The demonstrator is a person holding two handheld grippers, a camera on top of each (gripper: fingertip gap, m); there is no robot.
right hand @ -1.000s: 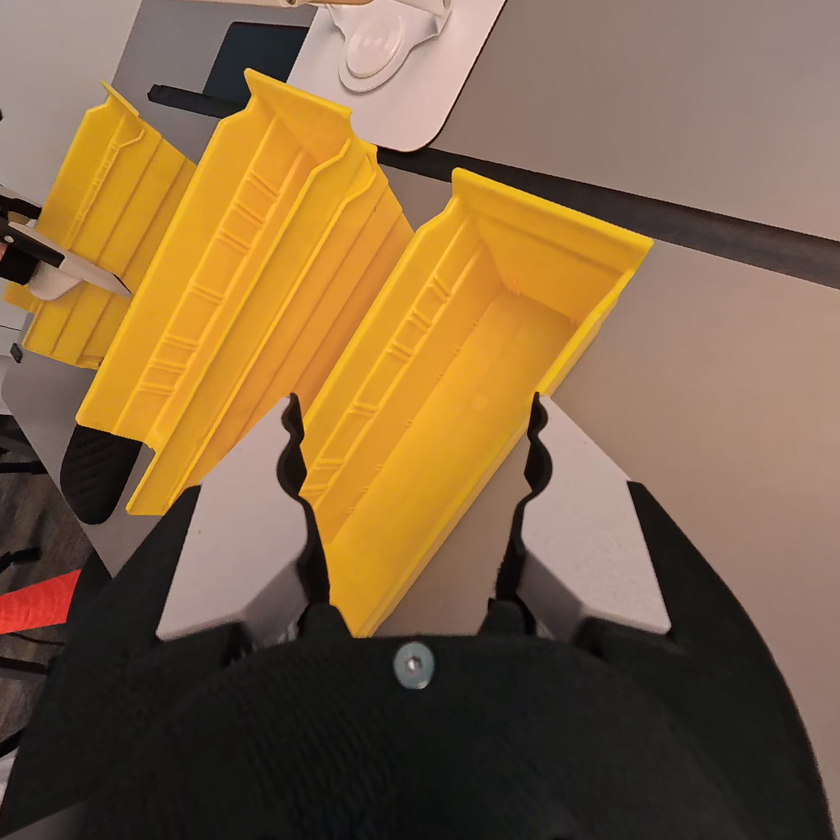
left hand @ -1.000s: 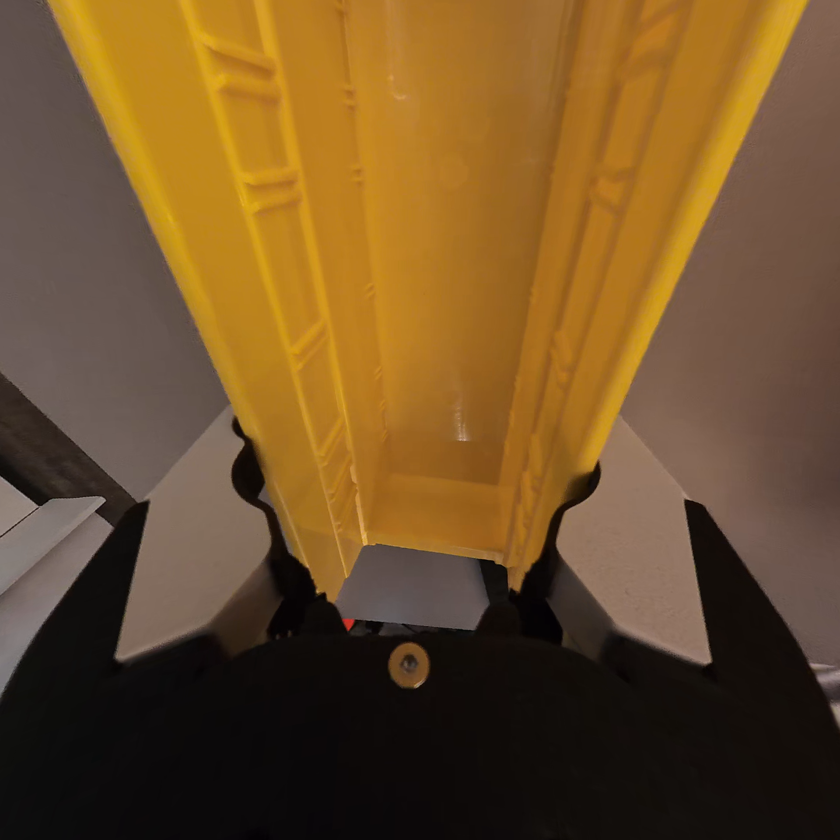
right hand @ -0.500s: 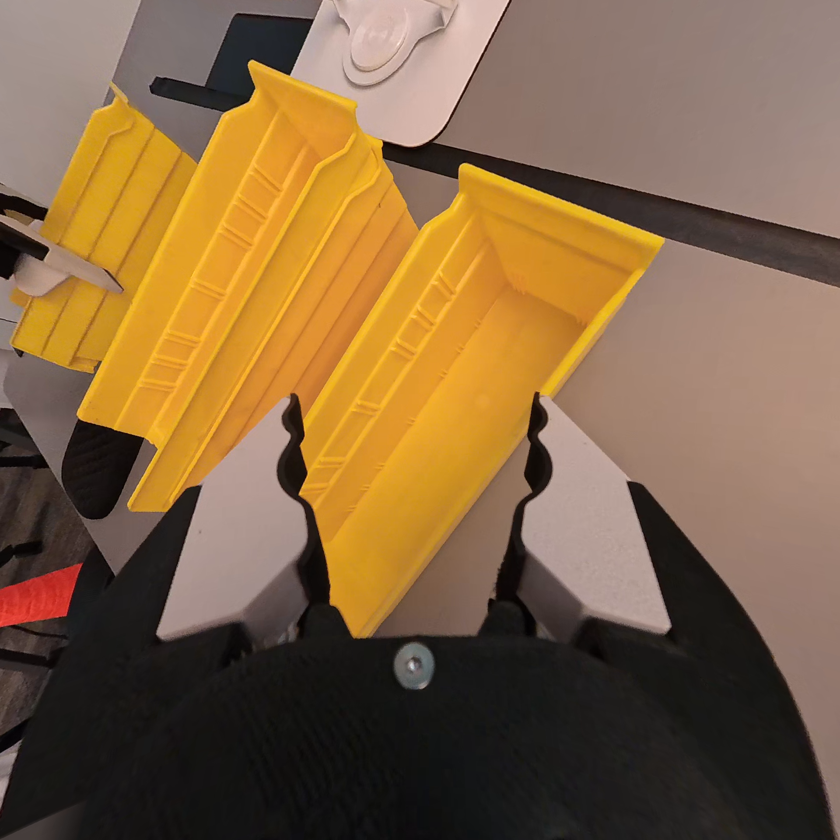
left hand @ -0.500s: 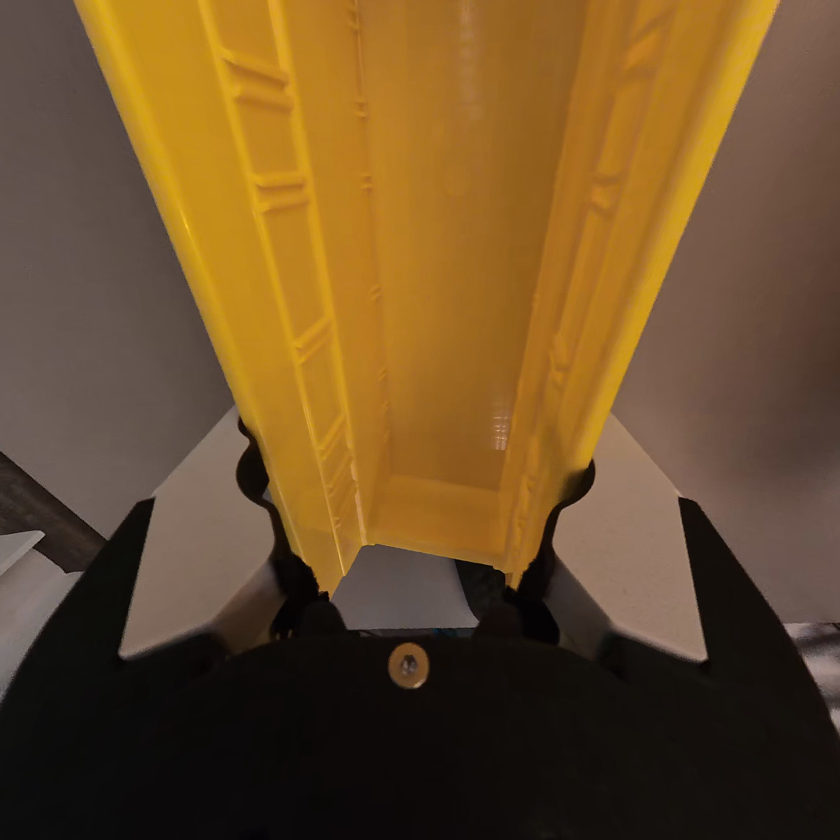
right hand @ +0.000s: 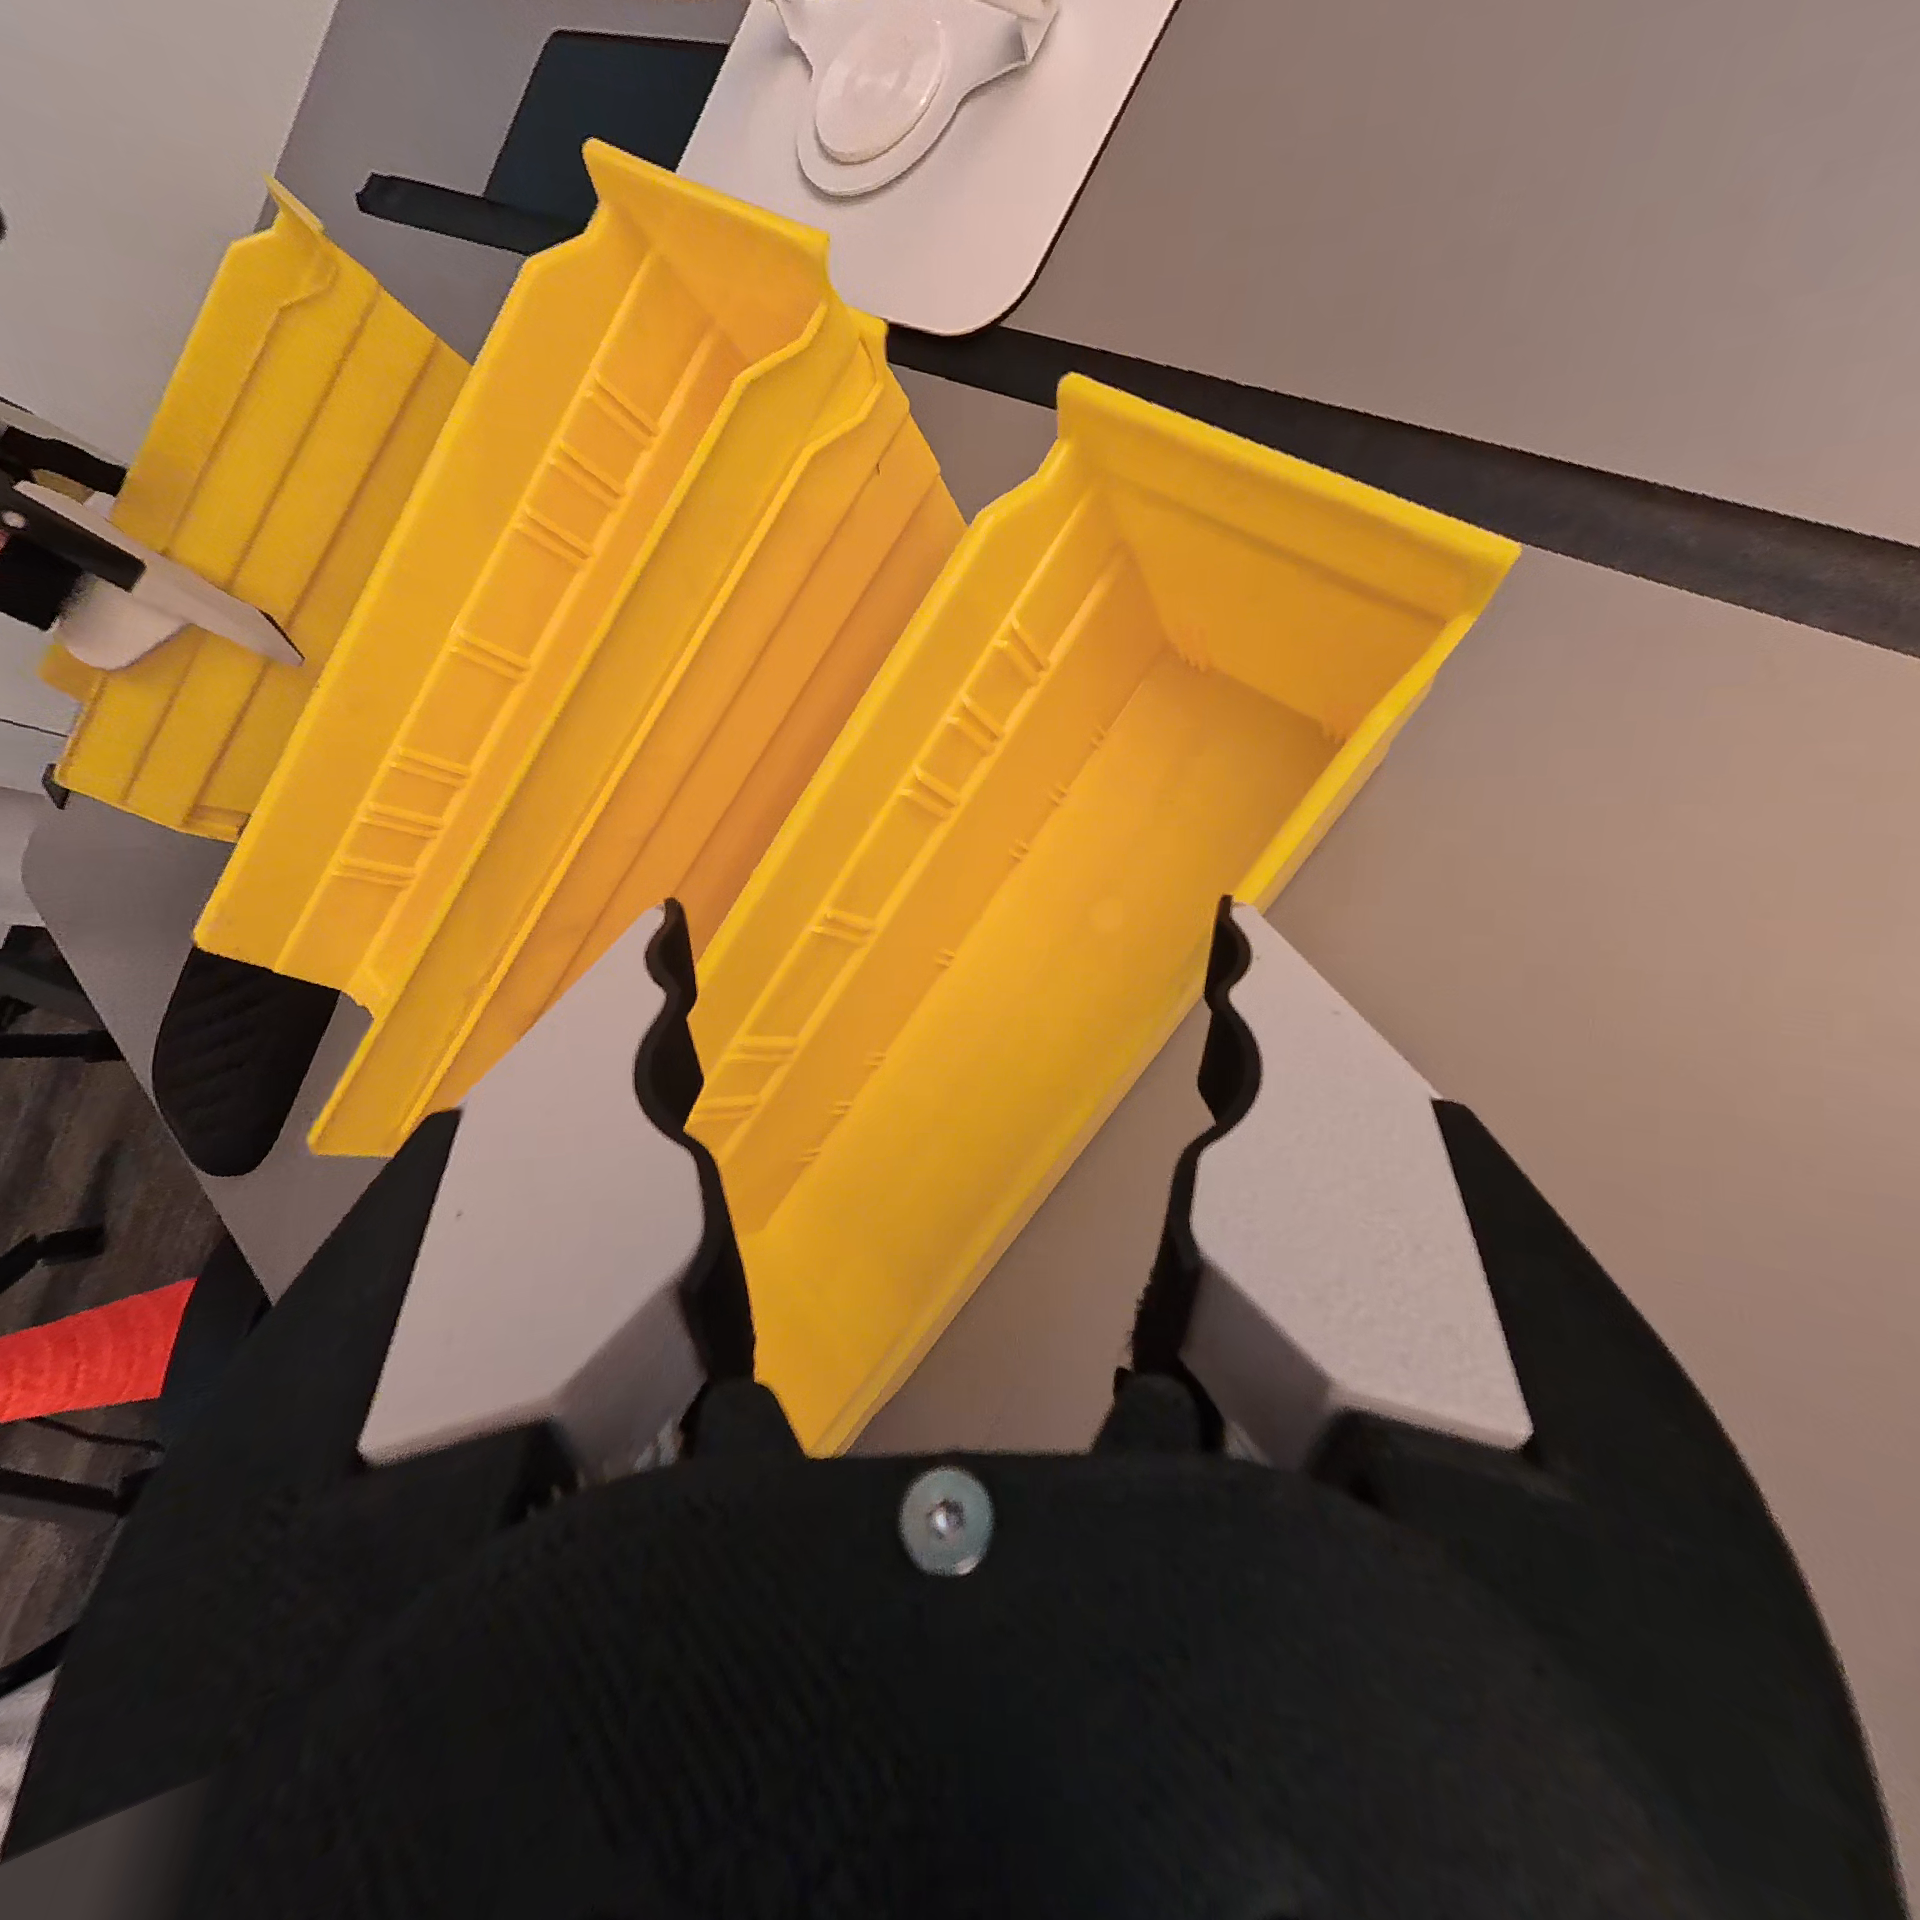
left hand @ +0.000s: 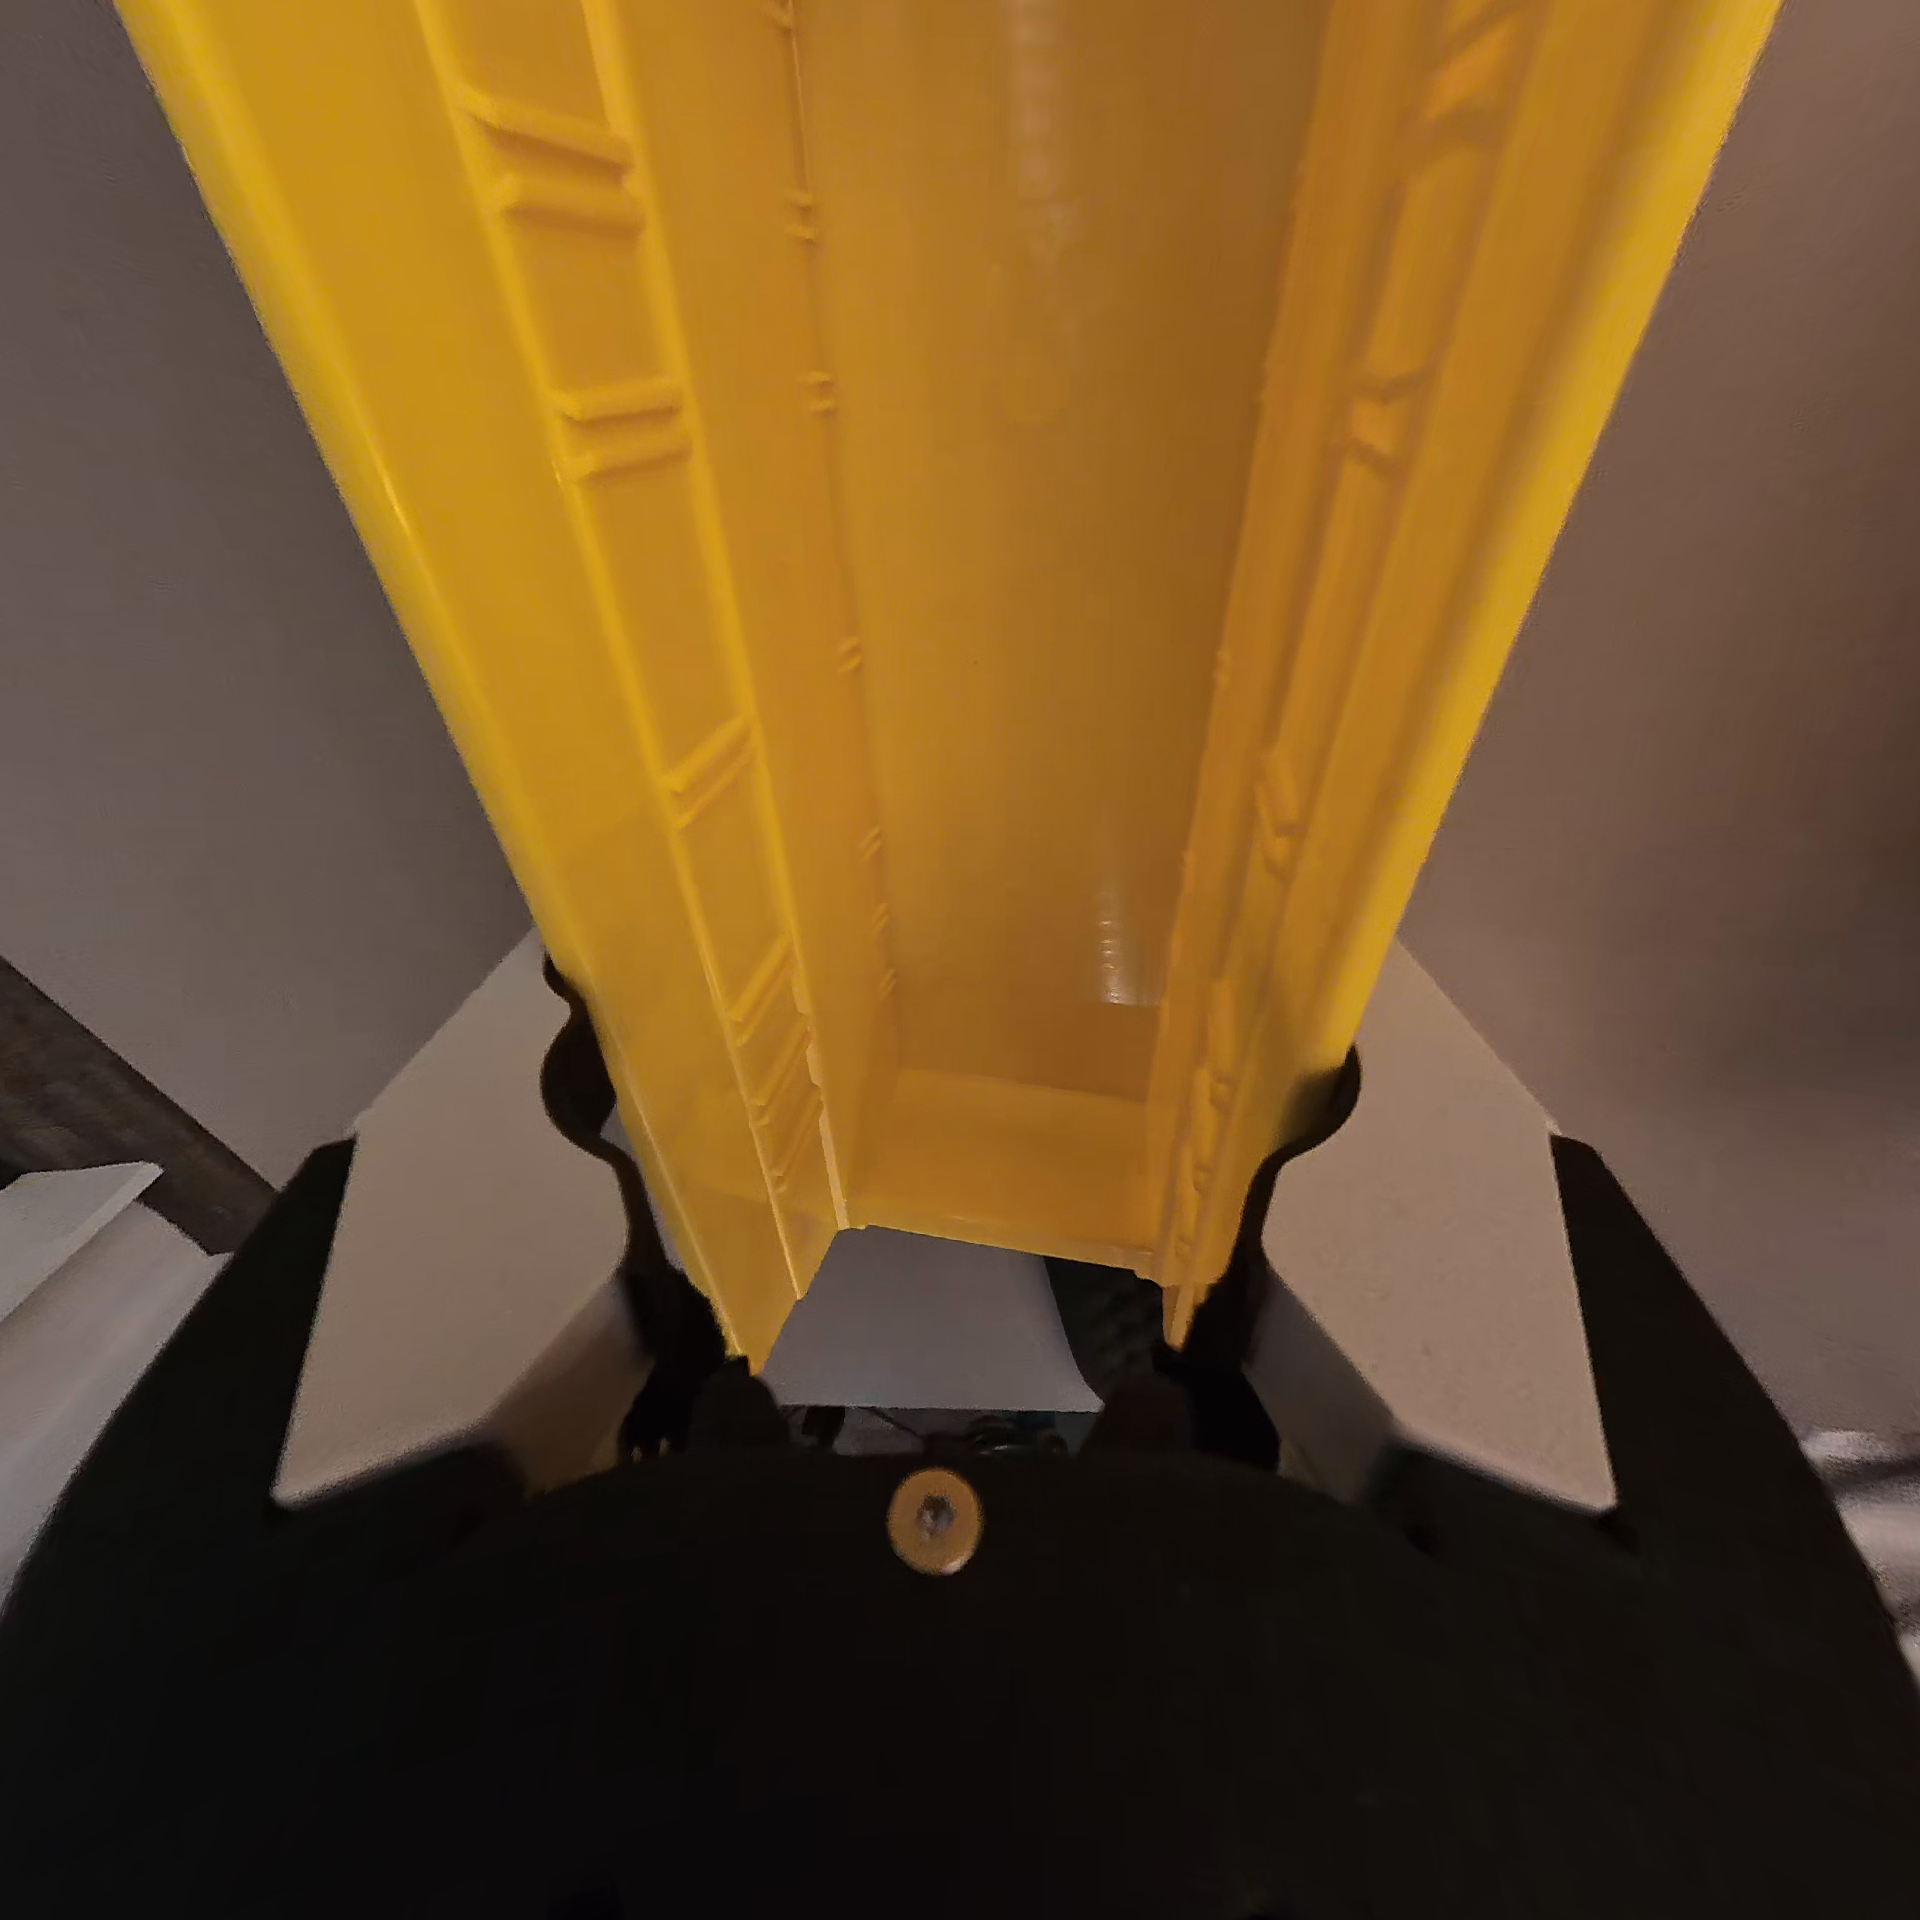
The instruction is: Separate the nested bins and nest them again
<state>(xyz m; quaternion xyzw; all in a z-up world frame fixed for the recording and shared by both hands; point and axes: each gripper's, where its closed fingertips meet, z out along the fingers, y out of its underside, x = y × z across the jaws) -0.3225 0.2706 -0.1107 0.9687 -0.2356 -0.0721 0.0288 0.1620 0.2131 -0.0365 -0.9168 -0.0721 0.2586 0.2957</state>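
While the left tool clamps its yellow bin, the wide-open, empty right tool should steady the table's bin.

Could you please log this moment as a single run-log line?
left gripper: clamped on yellow bin, lifted | right gripper: open, astride single bin on table | nested bins alongside

bins: solid bright yellow, ribbed with raised ladder-like bars on inner walls | table: plain grey-beige, crossed by a dark band | gripper fingers: pale grey with black wavy pads | gripper body: black, silver screw | floor object: red-orange
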